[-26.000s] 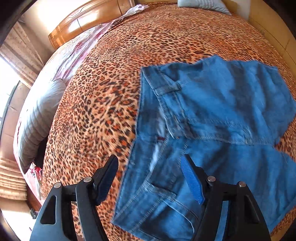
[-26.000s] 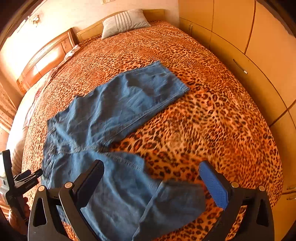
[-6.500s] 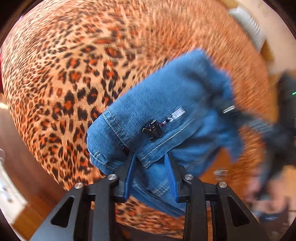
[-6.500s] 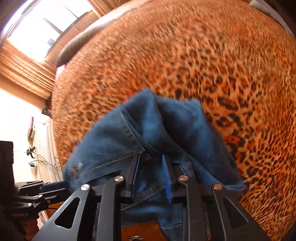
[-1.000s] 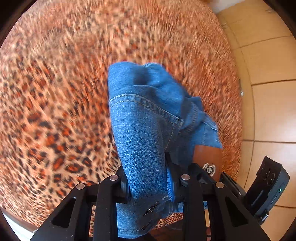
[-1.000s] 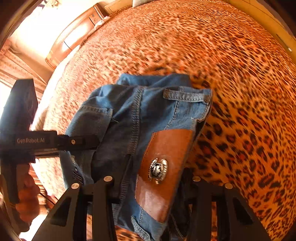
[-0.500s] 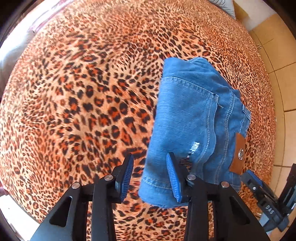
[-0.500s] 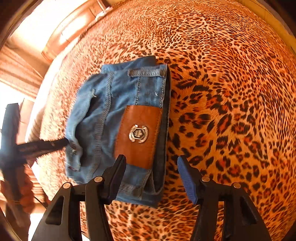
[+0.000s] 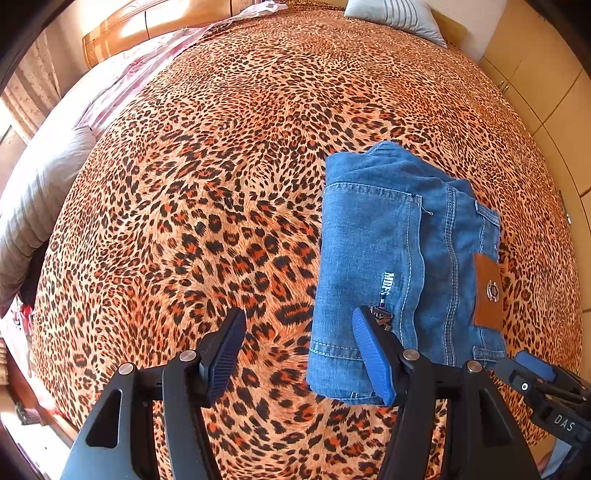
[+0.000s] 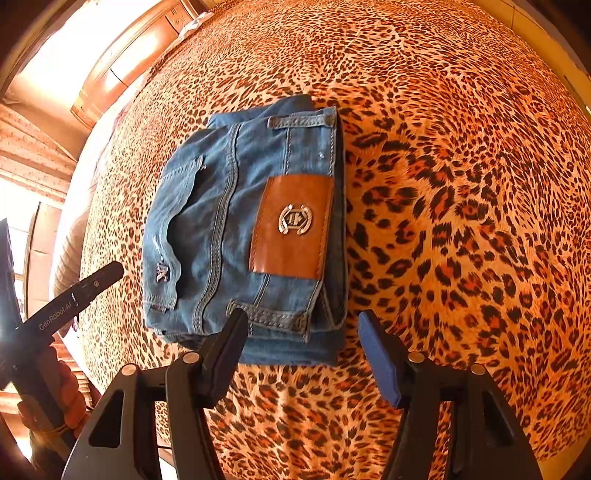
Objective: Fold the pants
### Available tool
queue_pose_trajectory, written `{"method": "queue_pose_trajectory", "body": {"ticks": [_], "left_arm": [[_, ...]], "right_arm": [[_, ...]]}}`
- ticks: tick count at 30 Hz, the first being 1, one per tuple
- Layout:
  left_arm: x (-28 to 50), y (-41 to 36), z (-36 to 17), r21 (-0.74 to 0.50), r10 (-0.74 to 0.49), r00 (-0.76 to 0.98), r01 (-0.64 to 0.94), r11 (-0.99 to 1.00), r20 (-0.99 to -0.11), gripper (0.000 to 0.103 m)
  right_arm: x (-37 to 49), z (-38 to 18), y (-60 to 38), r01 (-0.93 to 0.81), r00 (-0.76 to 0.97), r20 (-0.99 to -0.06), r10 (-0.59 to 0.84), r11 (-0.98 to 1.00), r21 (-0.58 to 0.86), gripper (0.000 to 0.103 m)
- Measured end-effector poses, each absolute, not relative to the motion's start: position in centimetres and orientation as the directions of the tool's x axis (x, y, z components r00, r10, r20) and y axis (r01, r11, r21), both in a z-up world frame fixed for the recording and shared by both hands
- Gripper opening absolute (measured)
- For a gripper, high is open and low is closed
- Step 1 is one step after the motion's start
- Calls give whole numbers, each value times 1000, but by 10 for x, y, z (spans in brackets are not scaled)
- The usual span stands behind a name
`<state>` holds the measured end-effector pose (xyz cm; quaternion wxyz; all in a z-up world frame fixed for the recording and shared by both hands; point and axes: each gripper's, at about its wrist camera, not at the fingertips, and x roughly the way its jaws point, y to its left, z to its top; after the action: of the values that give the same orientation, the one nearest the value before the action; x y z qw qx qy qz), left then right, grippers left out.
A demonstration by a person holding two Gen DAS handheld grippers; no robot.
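The blue jeans (image 9: 388,251) lie folded into a compact rectangle on the leopard-print bedspread (image 9: 207,192), brown leather patch (image 10: 293,225) facing up. My left gripper (image 9: 299,354) hovers at the bundle's near left corner, jaws opening, with only bedspread between them; its right fingertip overlaps the denim edge in view. In the right wrist view the jeans (image 10: 229,229) sit just beyond my right gripper (image 10: 301,354), whose jaws are also opening and stand clear of the cloth's near edge. The right gripper's tip (image 9: 535,384) shows at the lower right of the left view.
A wooden headboard (image 9: 147,26) and a striped pillow (image 9: 391,16) lie at the far end of the bed. A grey bolster (image 9: 33,206) runs along the left side. Wardrobe doors (image 9: 546,81) stand to the right. A hand (image 10: 62,391) holds the left tool.
Both grippers let go of the folded jeans, spread their jaws wider and drew back toward the near edge. The bundle now rests flat on the bed.
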<state>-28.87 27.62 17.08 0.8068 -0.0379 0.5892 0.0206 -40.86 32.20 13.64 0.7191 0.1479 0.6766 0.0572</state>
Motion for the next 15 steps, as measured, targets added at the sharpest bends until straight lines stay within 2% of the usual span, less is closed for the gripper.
{"method": "queue_pose_trajectory", "body": {"ticks": [4,8,15], "left_arm": [[-289,288,174,-34,-17,295,-52,998,-955,63],[-285,310,151,-68,-49,216,-83,994,-975,63],[-267,313,114,-221,-210,84,-164,961,-974,63]], "right_arm": [[-408,141,328,107,91,-955,284,950,293,71],[-410,139,319,136,103,-952,288,944,301,72],[-409,113,307,249,100,-946,309,913,324,72]]}}
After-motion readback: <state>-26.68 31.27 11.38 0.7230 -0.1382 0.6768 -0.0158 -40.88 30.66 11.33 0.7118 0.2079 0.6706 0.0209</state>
